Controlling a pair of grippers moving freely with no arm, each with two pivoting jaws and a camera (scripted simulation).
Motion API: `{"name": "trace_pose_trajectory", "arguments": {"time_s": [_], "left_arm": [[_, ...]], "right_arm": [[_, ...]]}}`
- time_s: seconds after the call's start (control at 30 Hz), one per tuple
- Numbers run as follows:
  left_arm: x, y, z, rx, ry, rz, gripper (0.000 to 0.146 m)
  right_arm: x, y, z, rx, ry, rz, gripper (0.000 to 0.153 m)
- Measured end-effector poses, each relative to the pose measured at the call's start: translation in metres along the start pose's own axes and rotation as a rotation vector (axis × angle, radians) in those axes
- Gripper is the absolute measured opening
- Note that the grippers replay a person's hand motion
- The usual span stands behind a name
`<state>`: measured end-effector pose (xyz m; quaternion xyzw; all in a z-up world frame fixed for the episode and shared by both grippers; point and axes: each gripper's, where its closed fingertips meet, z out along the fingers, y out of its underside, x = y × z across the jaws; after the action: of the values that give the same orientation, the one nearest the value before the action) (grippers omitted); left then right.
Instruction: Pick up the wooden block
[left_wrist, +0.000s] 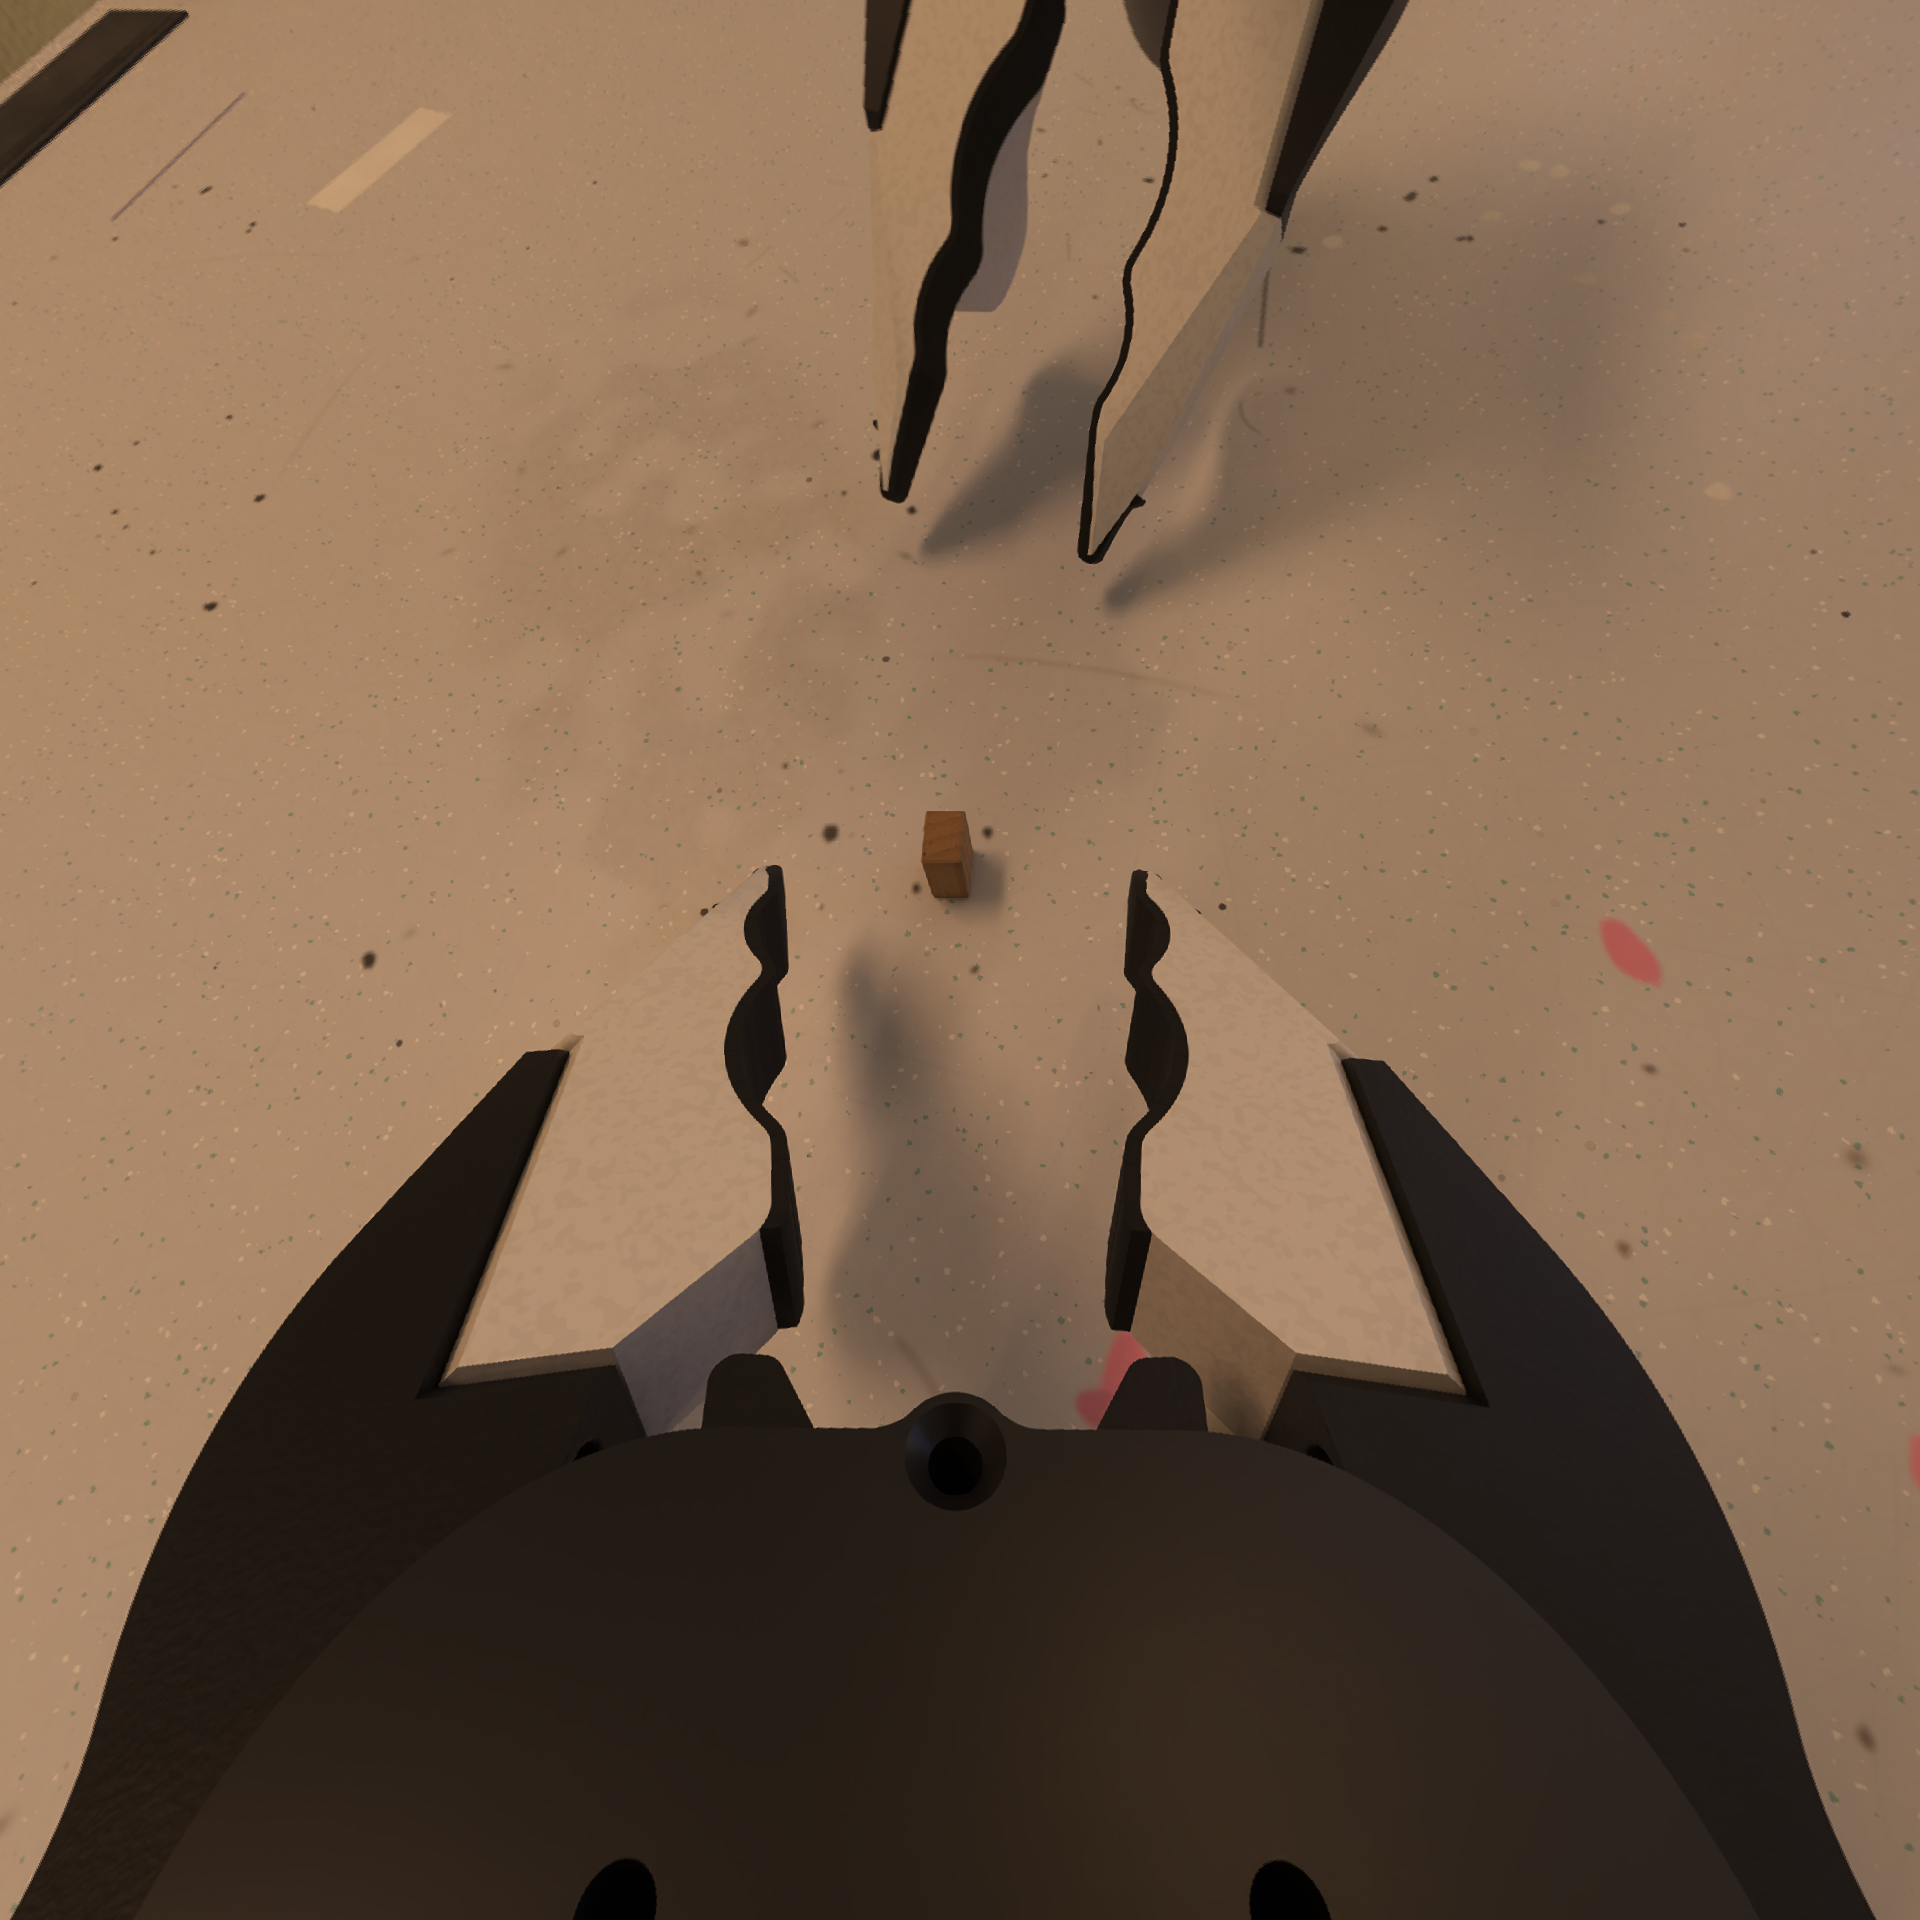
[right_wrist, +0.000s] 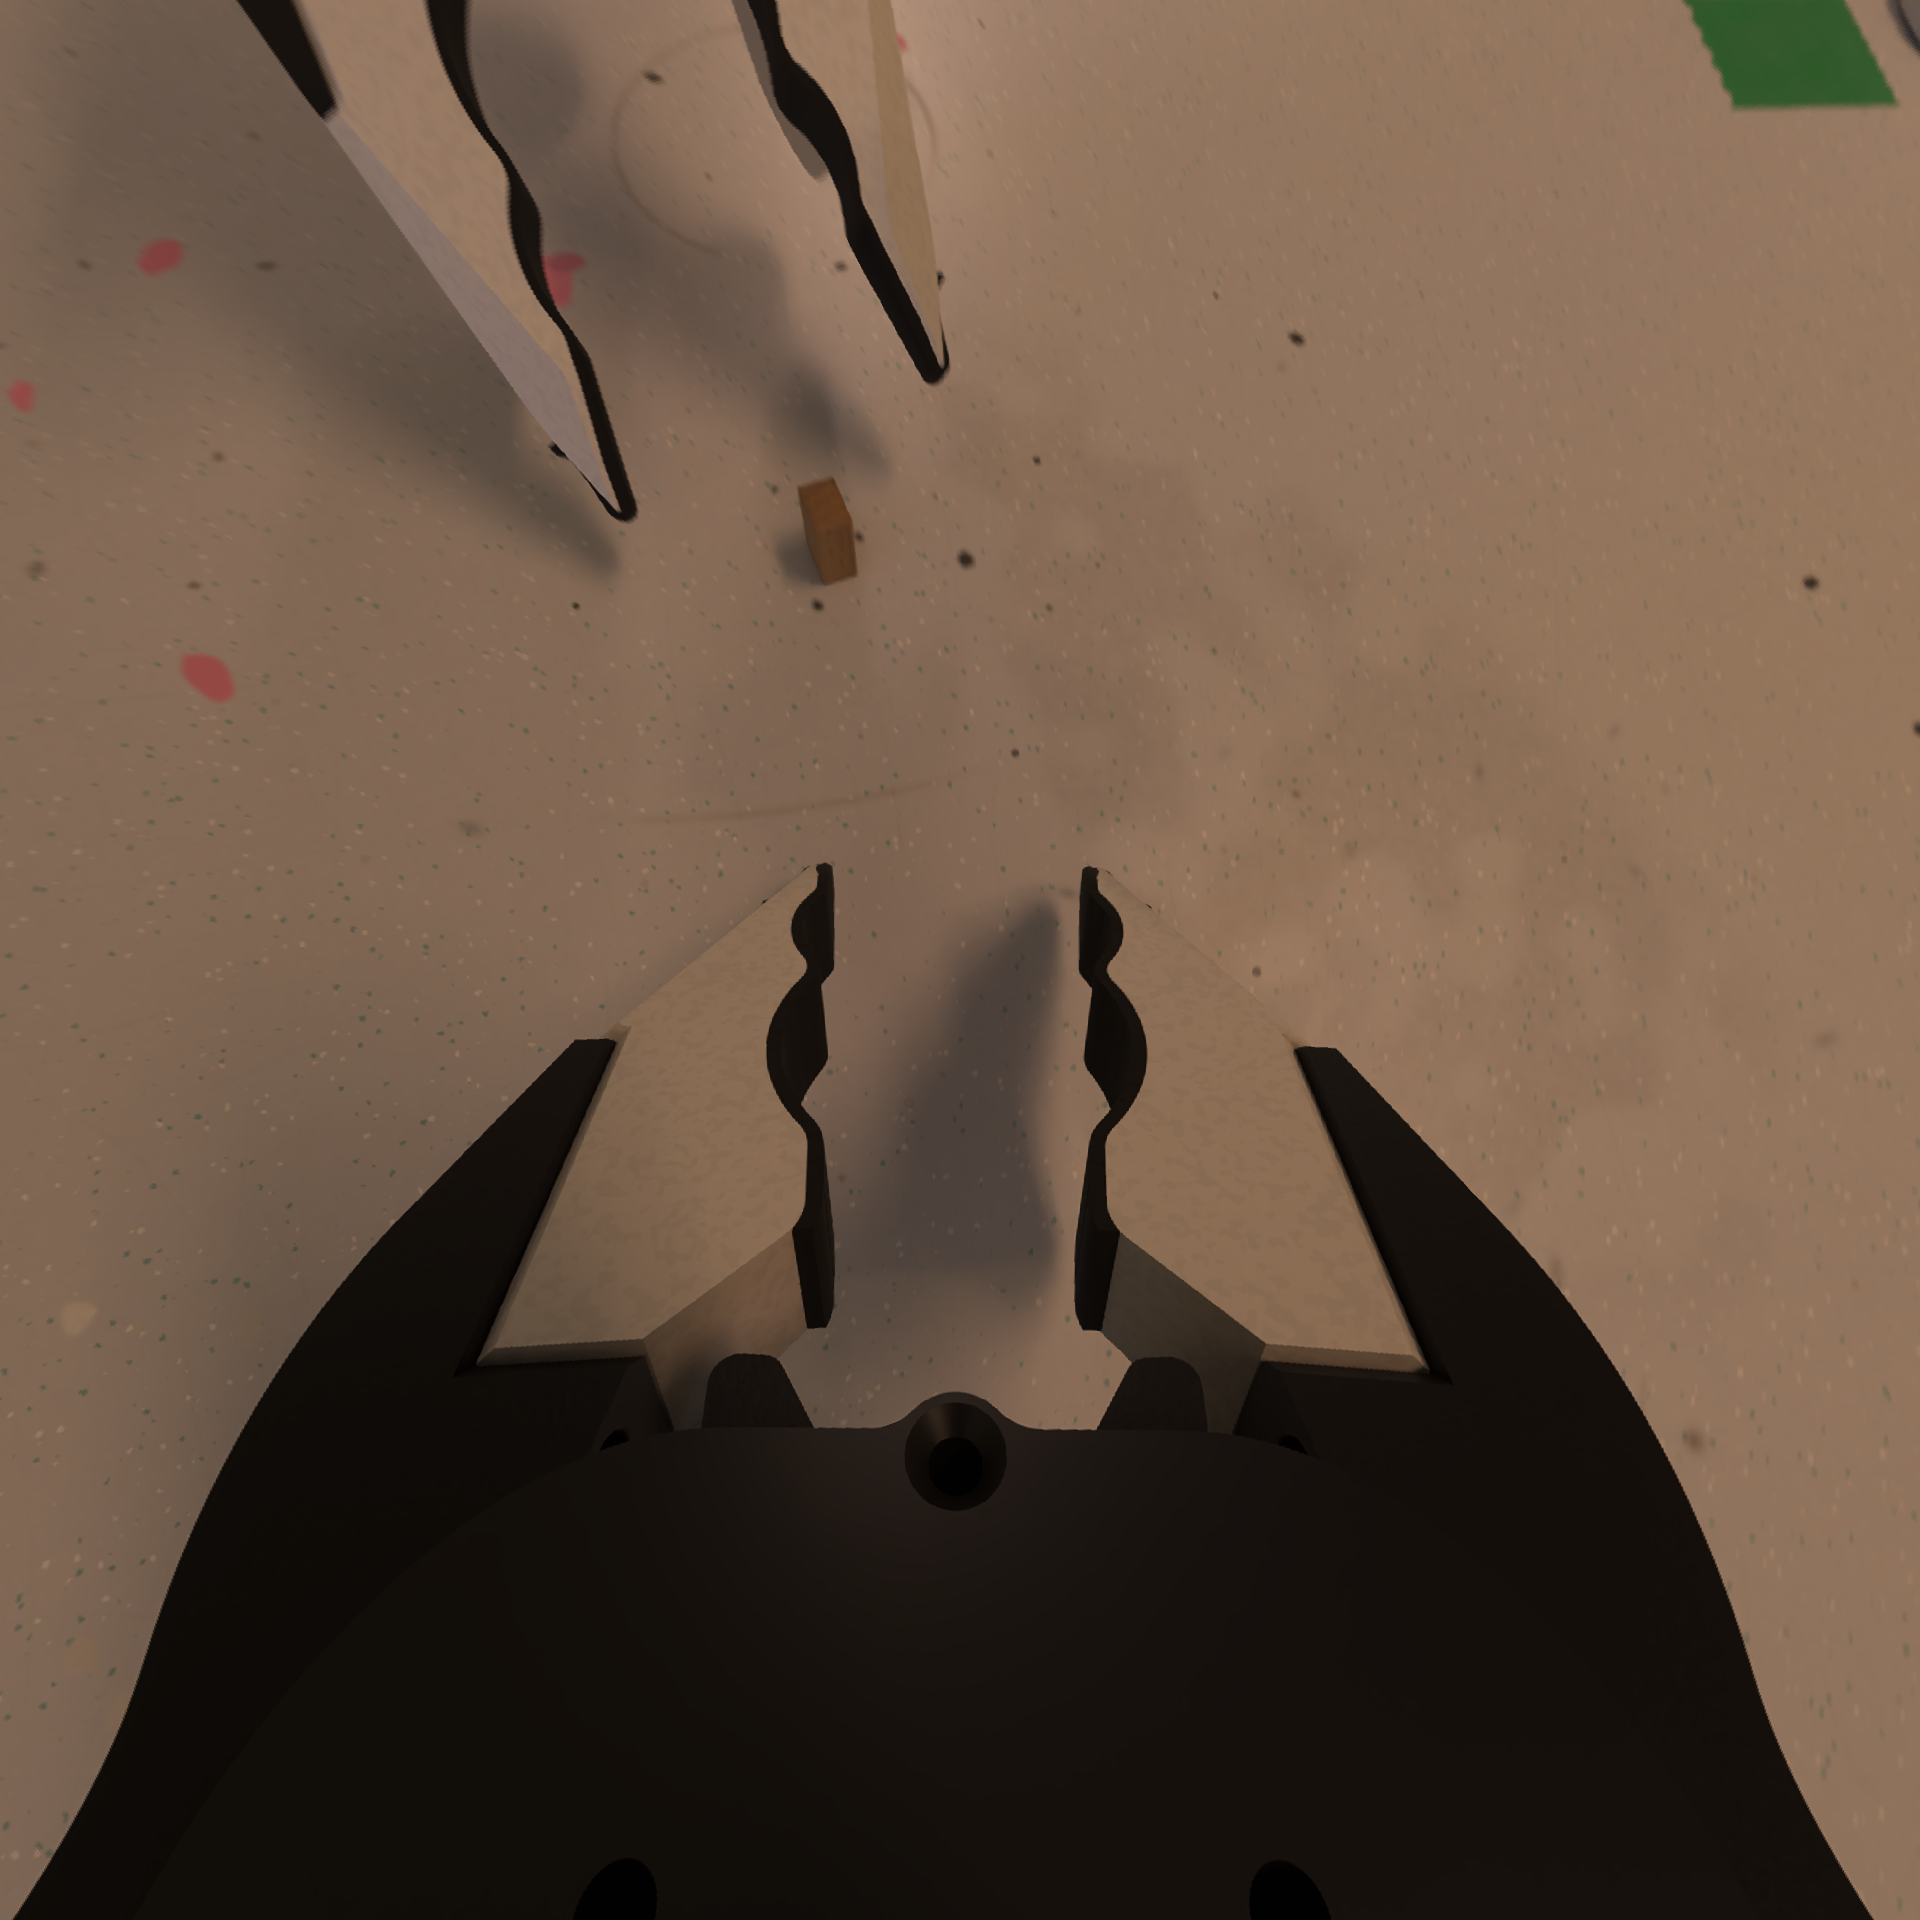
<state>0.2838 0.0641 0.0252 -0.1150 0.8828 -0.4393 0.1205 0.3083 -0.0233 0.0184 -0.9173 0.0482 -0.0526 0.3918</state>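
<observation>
Wooden block (left_wrist: 945, 854): small brown cuboid, standing alone on the speckled beige tabletop (left_wrist: 416, 644), nothing touching it.
Left gripper (left_wrist: 954, 871): fingers spread wide, holding nothing; the block sits just past the fingertips and roughly on the midline.
Right gripper (right_wrist: 956, 868): fingers apart, nothing held; well back from the block, which lies ahead and to its left (its own view shows the left gripper flanking the block).
Step in hand: judged to be the left gripper's final approach.
Doing it well: keep the block centred between the fingers, lower until the tips straddle it, close squarely on its side faces, then lift straight.
Risk: a tip nudging the block would tip or skid it.
Surroundings: pink blotches (left_wrist: 1629, 951) and dark specks, well clear.
</observation>
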Motion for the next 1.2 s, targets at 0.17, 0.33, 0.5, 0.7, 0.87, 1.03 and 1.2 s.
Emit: {"name": "trace_pose_trajectory", "arguments": {"time_s": [0.17, 0.33, 0.5, 0.7, 0.87, 1.03, 1.2], "left_arm": [[0.000, 0.000, 0.000, -0.004, 0.000, -0.002, 0.065], [0.000, 0.001, 0.000, -0.004, 0.002, -0.004, 0.064], [0.000, 0.002, 0.002, -0.022, 0.000, -0.001, 0.064], [-0.001, 0.004, 0.003, -0.032, -0.008, -0.004, 0.063], [-0.003, 0.003, 0.003, -0.030, -0.019, -0.009, 0.063], [-0.003, 0.005, 0.004, -0.043, -0.017, -0.010, 0.061], [-0.003, 0.008, 0.007, -0.071, -0.004, -0.027, 0.060]], "right_arm": [[0.003, 0.017, -0.011, -0.023, 0.125, 0.091, 0.034], [0.000, 0.034, -0.029, -0.016, 0.266, 0.209, 0.029], [0.000, 0.045, -0.040, -0.009, 0.368, 0.345, 0.029], [0.005, 0.057, -0.055, 0.004, 0.470, 0.426, 0.030], [0.007, 0.052, -0.066, 0.106, 0.455, 0.448, 0.036], [0.011, 0.044, -0.080, 0.225, 0.424, 0.410, 0.038], [0.013, 0.042, -0.081, 0.252, 0.376, 0.415, 0.040]]}}
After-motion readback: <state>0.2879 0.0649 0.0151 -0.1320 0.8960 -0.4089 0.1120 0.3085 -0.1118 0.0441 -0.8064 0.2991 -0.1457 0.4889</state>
